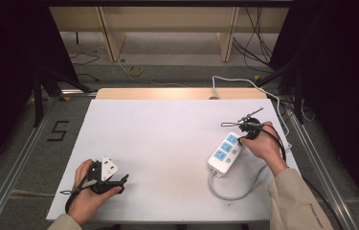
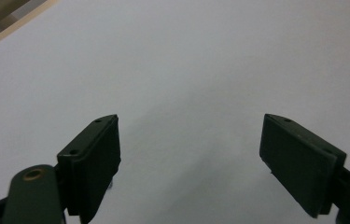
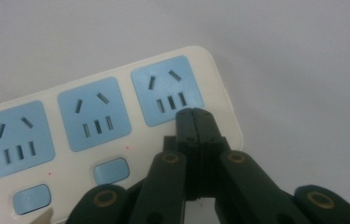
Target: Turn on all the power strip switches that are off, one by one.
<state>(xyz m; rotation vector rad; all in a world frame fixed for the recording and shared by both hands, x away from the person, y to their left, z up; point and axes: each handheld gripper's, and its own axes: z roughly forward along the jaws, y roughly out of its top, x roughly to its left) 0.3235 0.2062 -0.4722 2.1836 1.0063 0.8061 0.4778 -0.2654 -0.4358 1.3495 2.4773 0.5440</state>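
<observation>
At the left, the left gripper (image 1: 101, 179) rests idle on the white surface (image 1: 158, 143), jaws spread wide. At the right, the right gripper (image 3: 195, 122), jaws pressed together, hovers over the power strip (image 1: 225, 152), apparently lining up on a switch button (image 3: 111, 171); pressing it likely comes next.

A lab or recording rig: a white table (image 1: 167, 143) stands on a grey floor between dark curtains, with black tripod legs (image 1: 40, 91) at left, aluminium rails (image 1: 14, 163), loose cables (image 1: 258, 38) and a taped "5" (image 1: 58, 130).
</observation>
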